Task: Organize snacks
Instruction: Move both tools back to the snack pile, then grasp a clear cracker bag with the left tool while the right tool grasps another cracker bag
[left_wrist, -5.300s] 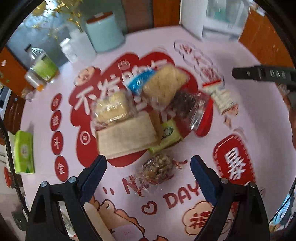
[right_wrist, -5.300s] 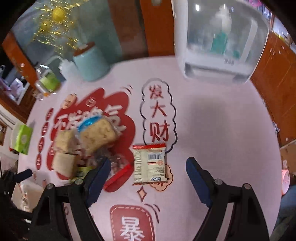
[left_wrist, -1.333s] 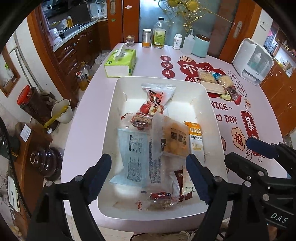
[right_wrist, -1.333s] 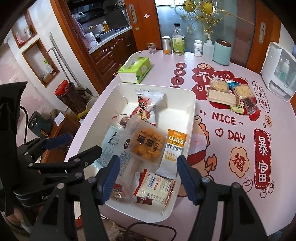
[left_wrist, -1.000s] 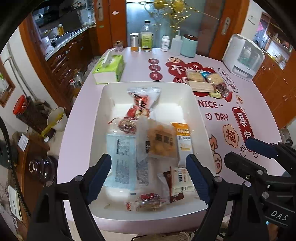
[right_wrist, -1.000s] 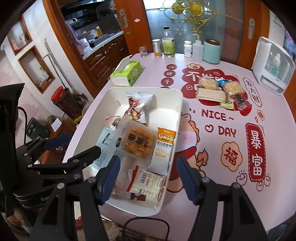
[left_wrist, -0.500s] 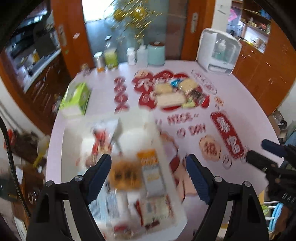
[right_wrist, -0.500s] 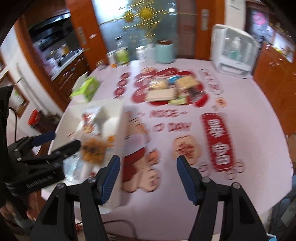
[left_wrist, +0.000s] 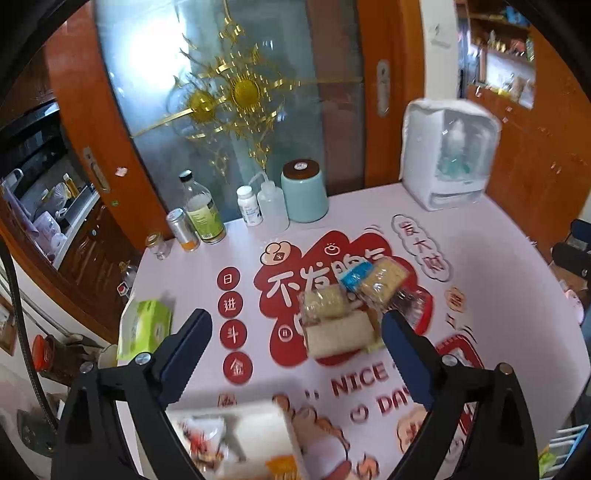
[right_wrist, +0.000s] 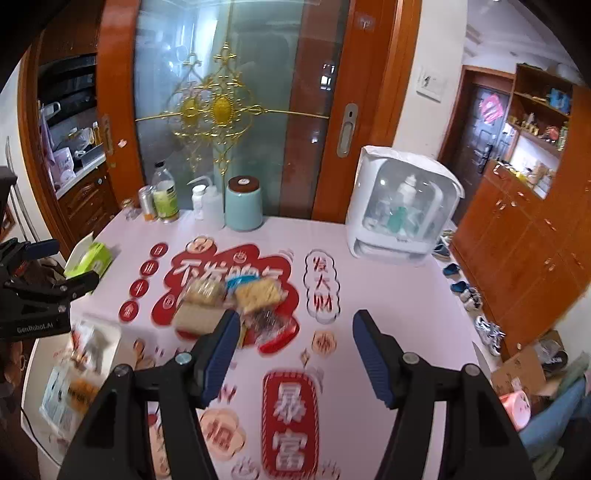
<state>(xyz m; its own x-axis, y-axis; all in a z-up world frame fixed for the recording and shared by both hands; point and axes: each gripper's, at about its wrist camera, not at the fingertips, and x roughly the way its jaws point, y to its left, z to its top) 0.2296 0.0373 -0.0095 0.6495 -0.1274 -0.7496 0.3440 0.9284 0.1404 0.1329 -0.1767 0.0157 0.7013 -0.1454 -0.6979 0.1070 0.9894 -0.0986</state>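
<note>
A pile of snack packs (left_wrist: 343, 306) lies on the red print in the middle of the table: a pale cracker pack (left_wrist: 340, 334), clear bags of yellow cakes (left_wrist: 323, 301), a blue packet (left_wrist: 354, 275) and a dark bag (right_wrist: 267, 321). My left gripper (left_wrist: 297, 343) hangs above the table just short of the pile, its jaws opening with nothing between them. My right gripper (right_wrist: 295, 350) is open and empty, right of the pile (right_wrist: 236, 302). The white tray (left_wrist: 258, 417), blurred and holding several packets, sits at the near left (right_wrist: 29, 373).
A green tissue box (left_wrist: 147, 325) stands near the table's left edge. Bottles (left_wrist: 203, 214), a white squeeze bottle and a teal canister (left_wrist: 304, 194) line the far edge. A white domed appliance (right_wrist: 402, 210) occupies the far right corner. Shoes lie on the floor to the right.
Both grippers swung up and away from the tray toward the snack pile; the tray slid to the near edge of both views. The left jaws stand wider.
</note>
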